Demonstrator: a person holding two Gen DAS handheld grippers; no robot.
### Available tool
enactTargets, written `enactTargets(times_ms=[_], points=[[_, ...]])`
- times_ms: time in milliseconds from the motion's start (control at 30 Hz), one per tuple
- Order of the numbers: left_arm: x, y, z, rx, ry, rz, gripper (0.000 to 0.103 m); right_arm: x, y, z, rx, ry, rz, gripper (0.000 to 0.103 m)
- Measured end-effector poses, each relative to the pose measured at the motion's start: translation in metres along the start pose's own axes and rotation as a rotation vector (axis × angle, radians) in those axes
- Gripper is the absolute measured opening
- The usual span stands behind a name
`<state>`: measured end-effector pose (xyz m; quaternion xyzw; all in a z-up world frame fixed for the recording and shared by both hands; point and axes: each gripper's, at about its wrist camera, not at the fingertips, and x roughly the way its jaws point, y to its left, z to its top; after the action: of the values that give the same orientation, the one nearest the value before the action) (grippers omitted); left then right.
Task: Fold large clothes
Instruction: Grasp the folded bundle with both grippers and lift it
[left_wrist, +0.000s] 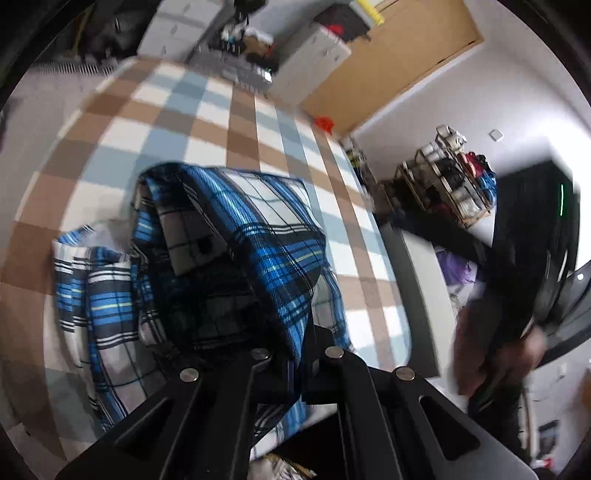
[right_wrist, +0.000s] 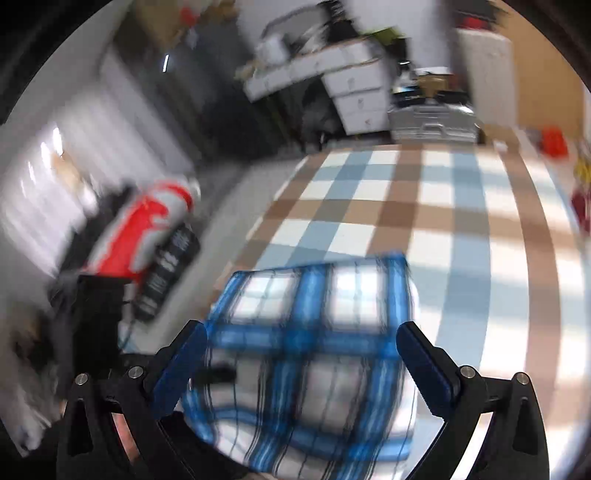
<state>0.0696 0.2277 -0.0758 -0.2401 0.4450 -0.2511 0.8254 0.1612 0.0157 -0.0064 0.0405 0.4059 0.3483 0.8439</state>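
Observation:
A blue, white and black plaid shirt (left_wrist: 236, 258) lies bunched on a bed with a brown, blue and white checked cover (left_wrist: 184, 122). My left gripper (left_wrist: 295, 354) is shut on a fold of the shirt, and the cloth drapes up over its fingers and hides the tips. In the right wrist view my right gripper (right_wrist: 301, 326) stands wide open above the plaid shirt (right_wrist: 314, 369). Its blue pads (right_wrist: 424, 365) are on either side of the cloth and apart from it. That view is blurred by motion.
The checked bed (right_wrist: 443, 221) fills the middle. At its far end stand white drawers (left_wrist: 314, 55) and a wooden door (left_wrist: 399, 62). A rack of shoes (left_wrist: 443, 184) stands to the right. A person's hand (left_wrist: 480, 343) holds a dark blurred device. A red and white object (right_wrist: 147, 221) sits left.

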Motion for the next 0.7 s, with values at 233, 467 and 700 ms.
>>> enactTargets(times_ms=[233,467,700], points=[[0.000,-0.001,-0.011,0.039,-0.074,-0.020,0.000,0.112,0.064,0.042,-0.147,0.517,-0.157,0.068],[-0.003,0.019,-0.003,0.004,-0.076,-0.088,0.000,0.141,0.098,0.026,-0.316,0.628,-0.383,0.018],[-0.010,0.023,-0.006,0.006,-0.080,-0.118,0.000,0.134,0.103,0.037,-0.307,0.585,-0.394,0.015]])
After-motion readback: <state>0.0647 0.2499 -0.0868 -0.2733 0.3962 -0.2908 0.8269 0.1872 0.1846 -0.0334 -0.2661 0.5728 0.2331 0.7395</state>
